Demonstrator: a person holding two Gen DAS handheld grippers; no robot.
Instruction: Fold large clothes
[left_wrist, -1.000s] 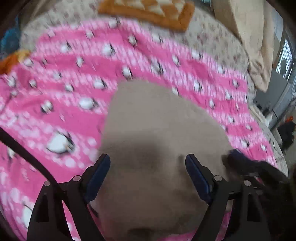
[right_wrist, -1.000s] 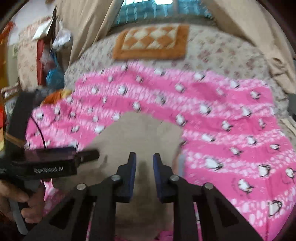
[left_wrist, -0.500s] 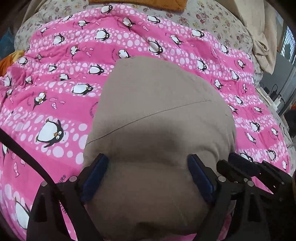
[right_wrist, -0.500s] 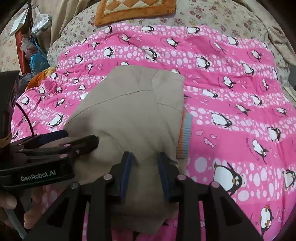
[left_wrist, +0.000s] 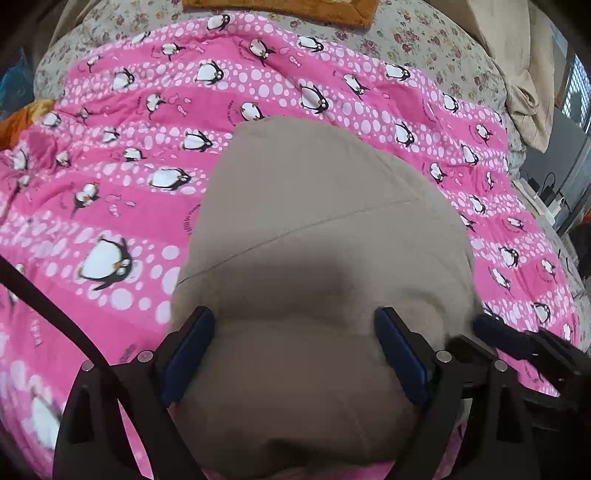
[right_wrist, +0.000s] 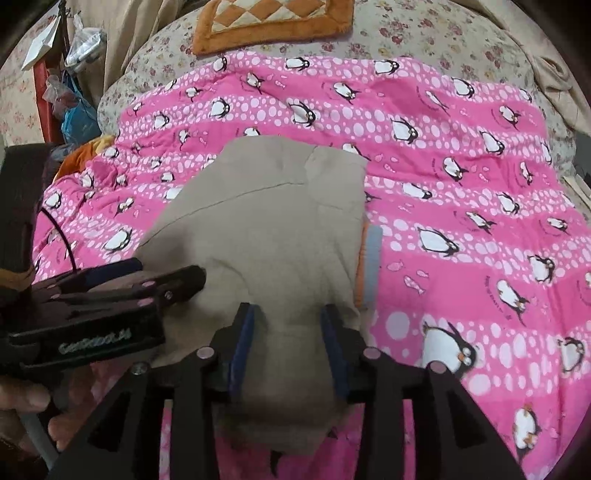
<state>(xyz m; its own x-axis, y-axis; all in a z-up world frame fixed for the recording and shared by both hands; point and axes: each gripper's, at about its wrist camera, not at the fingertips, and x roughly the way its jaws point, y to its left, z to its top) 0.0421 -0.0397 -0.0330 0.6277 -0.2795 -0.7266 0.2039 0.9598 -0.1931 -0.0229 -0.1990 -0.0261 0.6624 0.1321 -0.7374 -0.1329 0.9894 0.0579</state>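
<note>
The right gripper (right_wrist: 290, 332) has just been opening, its jaws now parted with the near edge of the folded beige garment (right_wrist: 266, 229) between them. The left gripper (left_wrist: 295, 343) stands wide over the same edge. The garment lies in the middle of the pink penguin blanket (right_wrist: 443, 184).

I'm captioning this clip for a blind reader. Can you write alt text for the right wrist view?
A folded beige garment lies on a pink penguin blanket, the right tool over its near edge; its jaws have just been opening, with cloth between them. The left tool sits at the garment's left edge. An orange mat lies beyond the blanket.
</note>
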